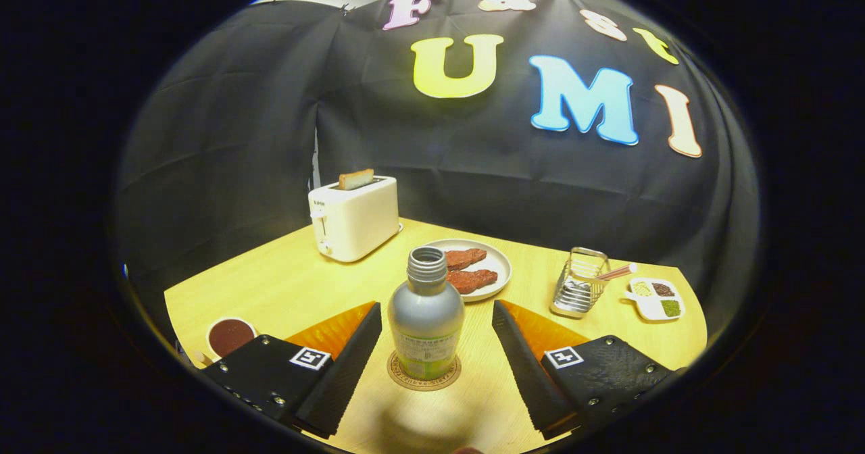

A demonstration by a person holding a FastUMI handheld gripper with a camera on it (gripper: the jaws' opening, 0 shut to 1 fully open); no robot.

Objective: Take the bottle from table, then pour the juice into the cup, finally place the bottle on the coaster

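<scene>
We see the grey, round-shouldered plastic bottle (426, 319) with an open threaded neck and a pale green label standing upright on the round brown coaster (424, 371), between the fingers of our hand-held gripper (432, 346), which are spread wide and touch nothing. A small white cup (230, 336) of dark liquid sits on the pale wooden worktop (284, 285) beside the left finger. We judge the bottle light and fairly stiff, though its smooth wall may slip or dent (the cap is off, so any tilt could spill). The safest hold looks to be the broad labelled belly, well below the narrow neck, squeezed gently.
</scene>
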